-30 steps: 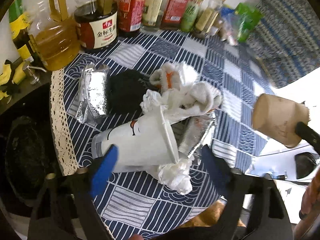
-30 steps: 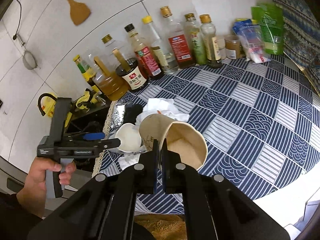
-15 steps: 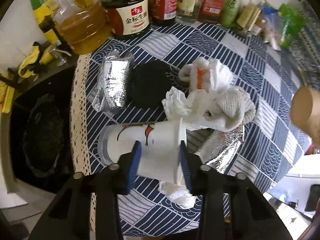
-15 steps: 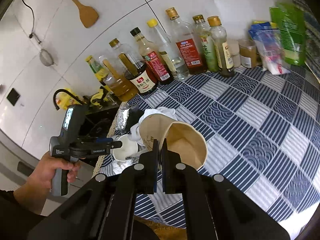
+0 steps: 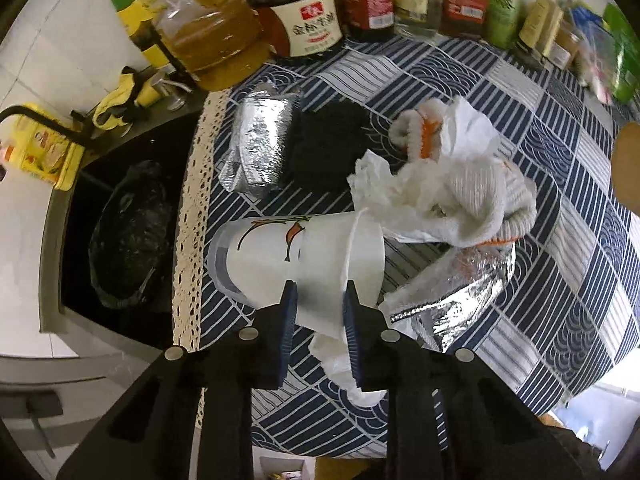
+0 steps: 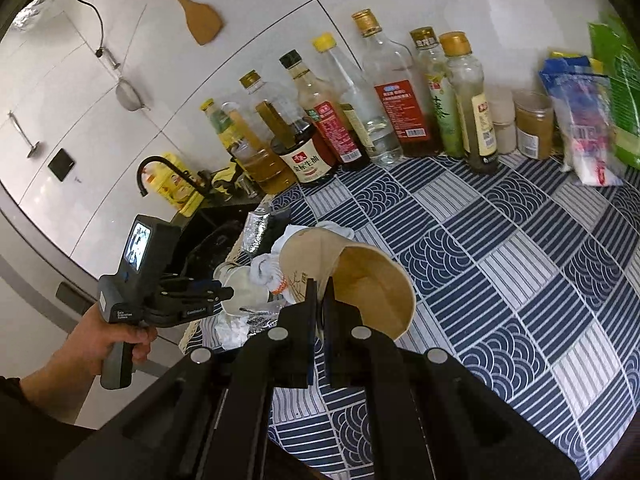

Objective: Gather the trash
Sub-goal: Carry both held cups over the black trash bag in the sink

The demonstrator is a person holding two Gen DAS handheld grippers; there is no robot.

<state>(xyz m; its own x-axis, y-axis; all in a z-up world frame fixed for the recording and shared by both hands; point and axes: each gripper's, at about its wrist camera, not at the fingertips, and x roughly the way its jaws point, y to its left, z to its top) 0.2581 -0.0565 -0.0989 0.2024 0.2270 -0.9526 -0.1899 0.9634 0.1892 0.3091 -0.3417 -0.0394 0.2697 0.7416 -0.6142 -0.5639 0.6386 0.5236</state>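
Setting: a table covered by a blue-and-white patterned cloth point(image 6: 500, 248) is seen from both wrist cameras, with a white tiled wall behind it.
Trash pile: a heap of litter is gathered near the table's lace-trimmed edge, beside a dark sink point(image 5: 120, 216).
White cup: a white paper cup point(image 5: 296, 256) is lying on its side at the near edge of the pile, its rim toward the crumpled tissue point(image 5: 376, 184).
Left gripper: the left gripper point(image 5: 318, 312) is pointed steeply down at the white cup; its jaws are closing, and the cup's wall near the rim is caught between the blue pads, which are pressed against it.
Brown cup: a brown paper cup point(image 6: 356, 276) is held on its side above the table, its open mouth turned toward the camera.
Right gripper: the right gripper point(image 6: 320, 304) is clenched tight on the brown cup's rim, one finger inside and one outside.
Other litter: a white knitted glove point(image 5: 476, 196) with orange trim, a folded foil packet point(image 5: 260, 144), a black crumpled lump point(image 5: 328, 148) and a torn sheet of foil point(image 5: 452, 296) are piled behind and beside the white cup.
Hand: the left gripper's grey handle is gripped by a person's hand point(image 6: 116, 332), seen in the right wrist view.
Background: a row of sauce and oil bottles point(image 6: 384, 112) is lined up along the wall, and a wooden spatula point(image 6: 196, 12) is hung above.
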